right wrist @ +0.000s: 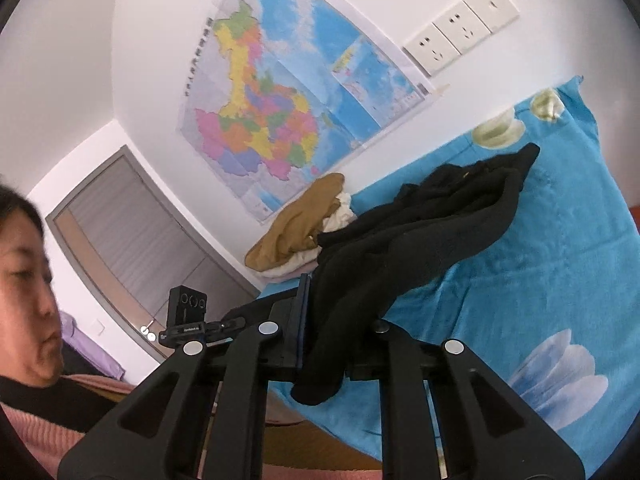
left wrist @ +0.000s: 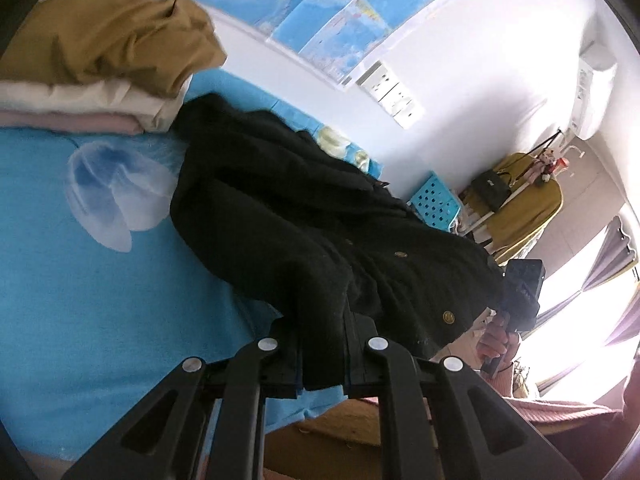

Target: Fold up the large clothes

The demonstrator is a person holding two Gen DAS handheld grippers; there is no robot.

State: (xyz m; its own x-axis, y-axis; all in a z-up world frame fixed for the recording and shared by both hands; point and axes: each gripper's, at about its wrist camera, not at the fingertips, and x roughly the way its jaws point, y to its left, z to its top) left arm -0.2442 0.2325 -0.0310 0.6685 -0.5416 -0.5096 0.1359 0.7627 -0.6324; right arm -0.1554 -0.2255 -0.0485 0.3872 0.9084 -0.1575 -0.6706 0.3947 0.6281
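Left wrist view: my left gripper (left wrist: 322, 354) is clamped on the black coat (left wrist: 320, 216), whose length runs off toward 11 o'clock over the blue bedsheet (left wrist: 60, 280).

Right wrist view: my right gripper (right wrist: 324, 354) pinches the coat's hem, coat stretching toward 1 o'clock; a wall map (right wrist: 280, 112) hangs above.

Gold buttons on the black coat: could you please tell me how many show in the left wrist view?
2: one gold button mid-front of the black wool coat, another near its hem. Folds may hide more.
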